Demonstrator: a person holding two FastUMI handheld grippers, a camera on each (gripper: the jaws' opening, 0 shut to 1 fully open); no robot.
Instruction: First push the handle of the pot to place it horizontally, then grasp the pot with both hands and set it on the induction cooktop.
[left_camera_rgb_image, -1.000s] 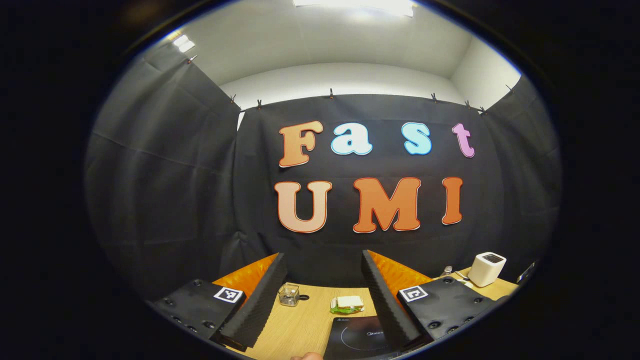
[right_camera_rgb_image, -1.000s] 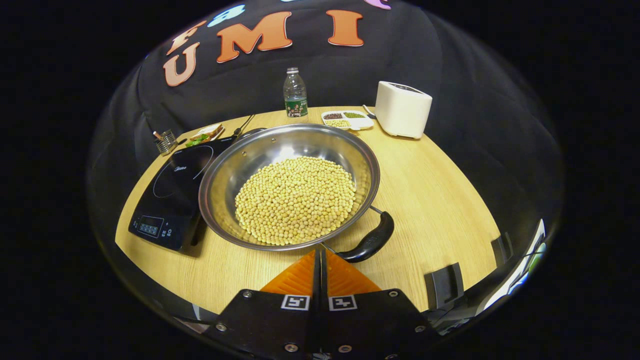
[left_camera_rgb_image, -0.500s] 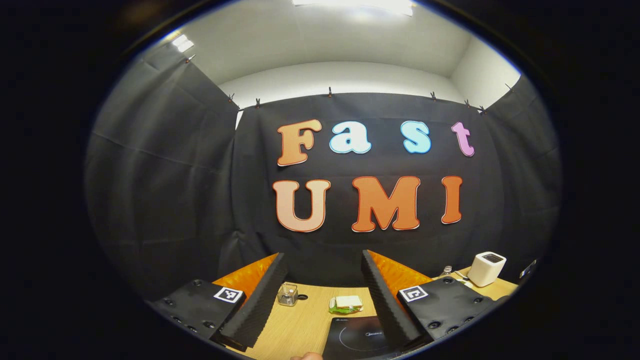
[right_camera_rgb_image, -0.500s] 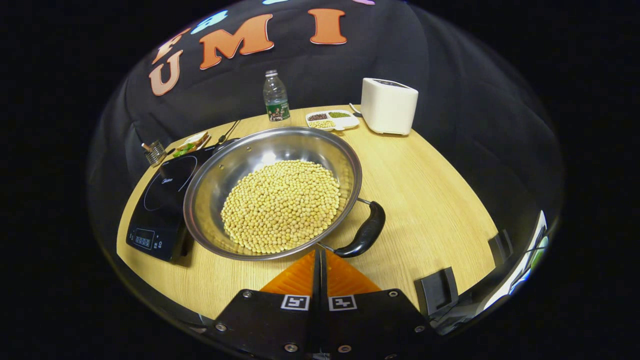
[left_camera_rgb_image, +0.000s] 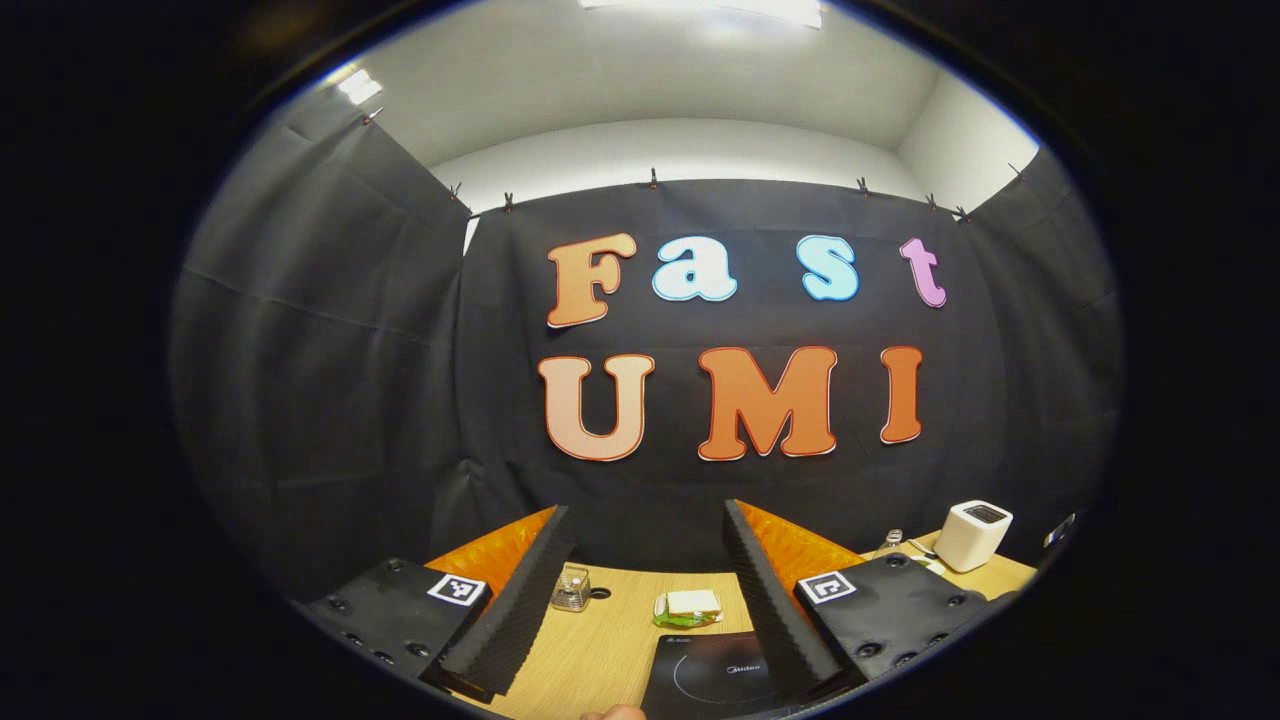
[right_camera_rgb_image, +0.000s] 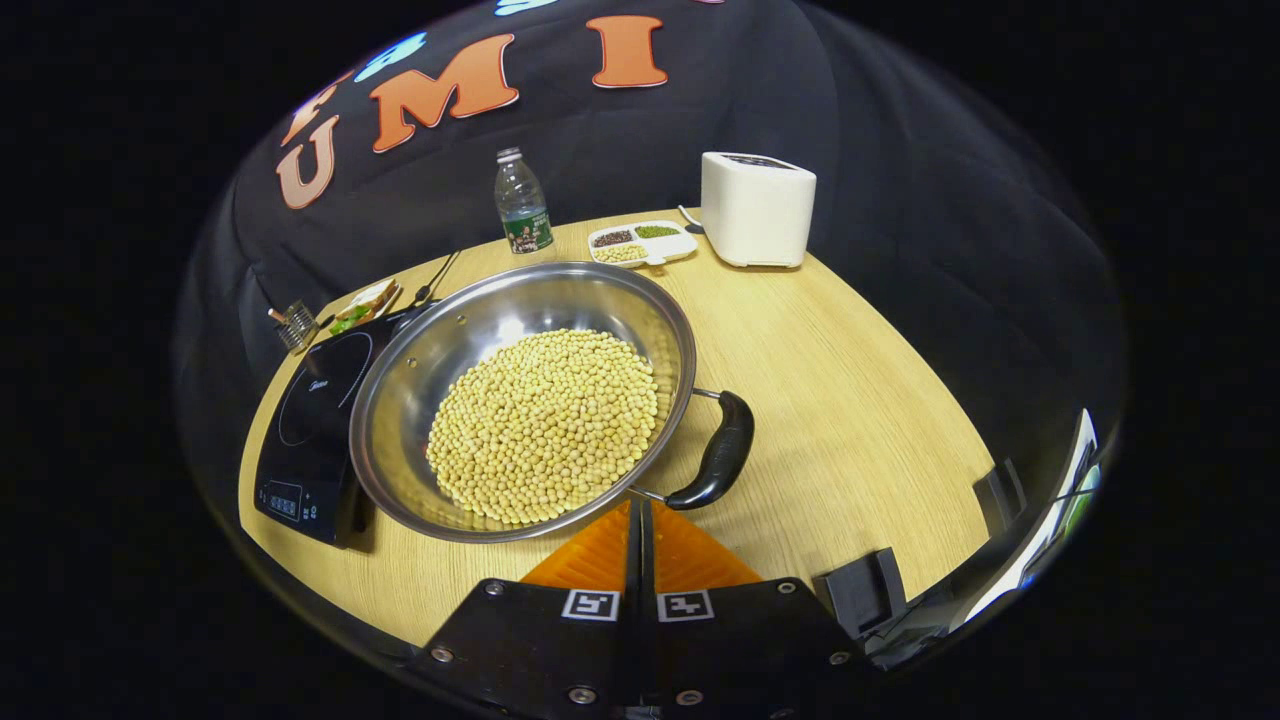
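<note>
My left gripper (left_camera_rgb_image: 648, 560) has its 2 fingers spread wide with nothing between them, held level above the wooden table (left_camera_rgb_image: 600, 650) and facing the booth wall. Below it lies the induction cooktop (left_camera_rgb_image: 715, 675), with a sandwich (left_camera_rgb_image: 690, 606) just beyond. My right gripper (right_camera_rgb_image: 640, 520) has its 2 fingers pressed together, gripping nothing, tips just beside the pot (right_camera_rgb_image: 520, 395), near the black handle (right_camera_rgb_image: 718, 452). The pot, full of soybeans (right_camera_rgb_image: 545, 425), sits on the table, its far-left edge overlapping the cooktop. Behind stand a bottle (right_camera_rgb_image: 521, 203), a divided dish (right_camera_rgb_image: 640, 243) and a white toaster (right_camera_rgb_image: 757, 208).
</note>
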